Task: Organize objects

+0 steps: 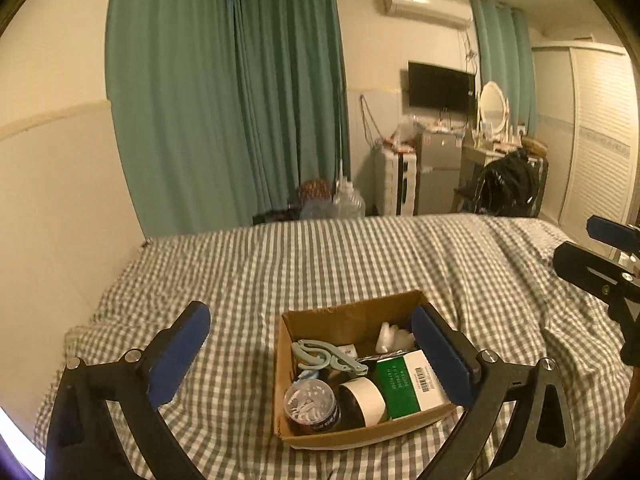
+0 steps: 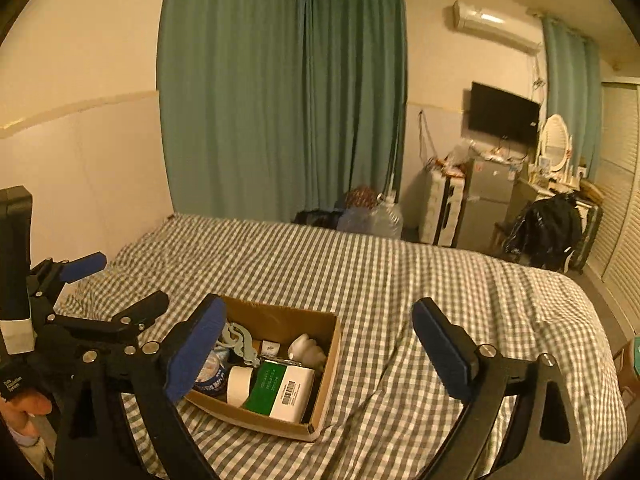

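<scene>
Hovering both empty, wide-open grippers over the cardboard box on the bed. My left gripper has the box ahead, slightly right; my right gripper sees it left. Left looks nearer, I judge.

A matt brown cardboard box sits on a bed spread with soft, creased gingham cloth in grey and white. Inside lie a glossy paper carton, a smooth roll of tape and a pale plastic hanger, framed by matt black plastic tongs with blue pads and shiny metal bolts.
</scene>
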{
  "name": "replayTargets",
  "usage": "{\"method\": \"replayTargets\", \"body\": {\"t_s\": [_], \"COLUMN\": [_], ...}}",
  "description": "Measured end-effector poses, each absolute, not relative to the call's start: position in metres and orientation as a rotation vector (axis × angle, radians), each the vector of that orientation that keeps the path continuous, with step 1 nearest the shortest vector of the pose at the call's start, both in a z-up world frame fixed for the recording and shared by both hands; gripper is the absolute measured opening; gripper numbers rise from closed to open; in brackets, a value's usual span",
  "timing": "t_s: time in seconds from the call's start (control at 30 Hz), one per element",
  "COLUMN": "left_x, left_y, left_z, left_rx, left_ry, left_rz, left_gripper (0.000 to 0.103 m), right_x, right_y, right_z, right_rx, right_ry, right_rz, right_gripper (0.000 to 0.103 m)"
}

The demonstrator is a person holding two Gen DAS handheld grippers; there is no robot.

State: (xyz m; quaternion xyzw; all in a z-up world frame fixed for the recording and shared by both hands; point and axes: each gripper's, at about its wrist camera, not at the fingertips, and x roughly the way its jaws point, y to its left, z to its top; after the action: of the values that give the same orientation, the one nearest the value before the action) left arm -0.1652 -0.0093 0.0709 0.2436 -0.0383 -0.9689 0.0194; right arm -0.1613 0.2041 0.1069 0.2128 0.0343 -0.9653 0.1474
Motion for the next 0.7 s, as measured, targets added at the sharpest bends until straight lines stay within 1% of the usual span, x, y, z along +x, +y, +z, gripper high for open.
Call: {"method": "replayTargets", "body": {"t_s": [0.03,0.1,0.2,0.3,0.43,0.5,0.6,0.7], "left_x": [-0.159,-0.147,-0.129,-0.11,-0.073,-0.064,-0.054,-0.05], "left_y": [-0.01,-0.013,-0.016,-0.014,-0.01,-0.009,-0.008,-0.008], "left_z": [0.074,0.078,0.083,0.09,0.092,0.085,0.071,0.054], "left_rx": [0.741,0.73,0.716,0.65,0.433,0.42,0.414,0.446], "left_ry": [-0.113,-0.081,-0.023,-0.018,0.03,0.037,0.001,-0.01], "left_rz": [-3.005,-3.0,-3.022,-3.027,-2.98,-3.0,-2.999,-2.975], "left_gripper": [0.103,0.103,0.103,0.103,0.103,0.103,0.103,0.103], "right_x": [-0.153,-0.14,-0.119,-0.096,-0.071,-0.065,-0.062,-0.066], "right_y": [0.207,0.208,0.208,0.21,0.216,0.219,0.223,0.227], "right_z": [0.11,0.116,0.122,0.123,0.103,0.091,0.069,0.051], "right_rx": [0.592,0.557,0.505,0.435,0.376,0.382,0.401,0.479], "right_ry": [0.091,0.084,0.096,0.109,0.062,0.051,0.044,0.019], "right_rz": [-2.793,-2.817,-2.845,-2.896,-2.954,-2.952,-2.968,-2.951], "right_gripper": [0.101,0.103,0.103,0.103,0.103,0.103,0.103,0.103]}}
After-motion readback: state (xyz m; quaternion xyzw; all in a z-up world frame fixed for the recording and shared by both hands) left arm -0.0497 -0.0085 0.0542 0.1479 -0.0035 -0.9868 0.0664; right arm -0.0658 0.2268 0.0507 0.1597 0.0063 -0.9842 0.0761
